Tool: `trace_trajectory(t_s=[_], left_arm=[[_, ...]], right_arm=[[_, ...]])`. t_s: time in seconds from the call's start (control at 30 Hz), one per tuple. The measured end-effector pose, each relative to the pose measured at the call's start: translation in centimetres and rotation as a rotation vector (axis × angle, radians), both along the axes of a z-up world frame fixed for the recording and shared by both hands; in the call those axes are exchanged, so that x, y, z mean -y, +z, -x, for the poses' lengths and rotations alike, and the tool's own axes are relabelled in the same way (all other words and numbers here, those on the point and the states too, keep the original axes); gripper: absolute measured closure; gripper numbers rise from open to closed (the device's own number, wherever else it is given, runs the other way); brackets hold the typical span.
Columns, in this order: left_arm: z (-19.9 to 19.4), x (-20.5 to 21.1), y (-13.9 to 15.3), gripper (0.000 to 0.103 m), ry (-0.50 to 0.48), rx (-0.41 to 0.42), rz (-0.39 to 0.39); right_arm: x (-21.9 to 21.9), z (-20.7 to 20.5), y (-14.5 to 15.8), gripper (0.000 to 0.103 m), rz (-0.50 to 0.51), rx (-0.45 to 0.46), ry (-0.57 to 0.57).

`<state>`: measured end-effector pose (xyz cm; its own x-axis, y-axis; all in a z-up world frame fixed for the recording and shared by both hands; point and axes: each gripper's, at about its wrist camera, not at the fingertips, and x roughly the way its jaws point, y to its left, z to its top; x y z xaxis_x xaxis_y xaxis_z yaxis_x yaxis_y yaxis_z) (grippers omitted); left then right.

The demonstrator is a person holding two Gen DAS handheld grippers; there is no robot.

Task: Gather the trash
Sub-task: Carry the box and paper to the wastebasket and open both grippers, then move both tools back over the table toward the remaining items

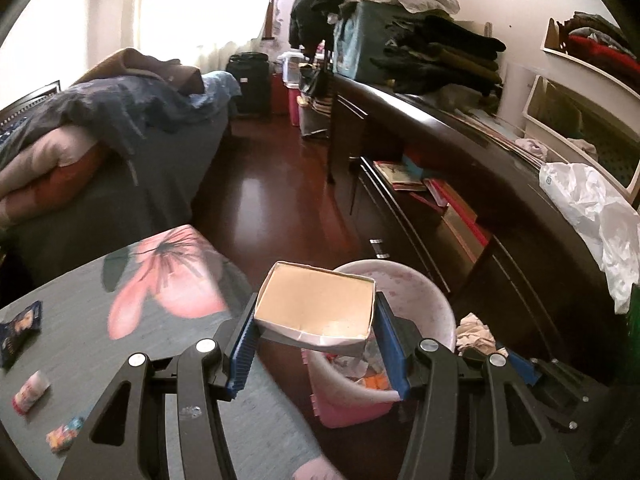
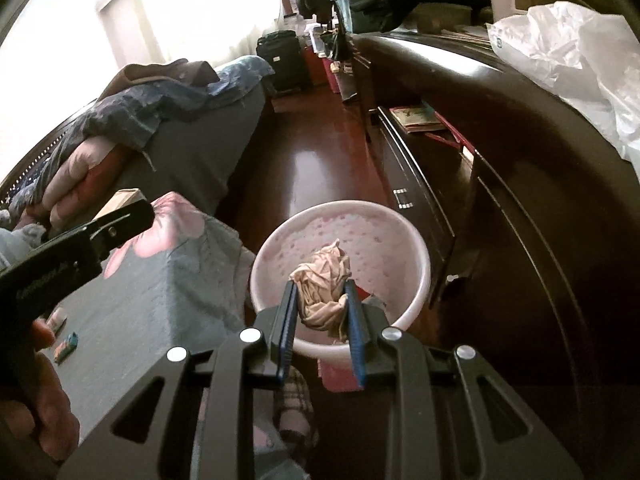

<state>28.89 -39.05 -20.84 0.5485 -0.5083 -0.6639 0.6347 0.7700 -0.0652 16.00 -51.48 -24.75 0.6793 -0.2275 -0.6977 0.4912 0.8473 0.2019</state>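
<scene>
While the left gripper [image 1: 316,334] clamps an empty cardboard box [image 1: 316,308] by its short ends, the box's long axis runs across between the blue pads and its open side faces the camera. It hangs above the near rim of a pink wastebasket [image 1: 440,304]. The right gripper [image 2: 320,316] squeezes a crumpled beige paper wad [image 2: 322,290] over the wastebasket's open mouth, beside a dark dresser [image 2: 520,208].

You will find no fully legible text. The left claw [image 2: 132,216] body carries faint embossed lettering, too blurred to read. The white plastic bag [image 2: 568,40], far right of the right claw [image 2: 320,304], bears a small unreadable blue mark.
</scene>
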Motion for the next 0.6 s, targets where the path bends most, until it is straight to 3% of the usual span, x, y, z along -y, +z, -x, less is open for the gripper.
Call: trace_trajectory(t_s=[0.33, 0.5, 0.6], left_arm=[[-2.6, 5.0, -1.1, 0.048, -0.069, -0.046, 0.009], [-3.7, 6.2, -1.1, 0.024, -0.069, -0.051, 0.038], [-3.9, 6.2, -0.8, 0.020, -0.064, -0.034, 0.053]], right_arm=[[2.6, -2.9, -1.5, 0.077, 0.019, -0.009, -0.019], [3.9, -4.4, -2.5, 0.057, 0.052, -0.006, -0.038], [4.6, -4.7, -3.1, 0.050, 0.042, 0.002, -0.050]])
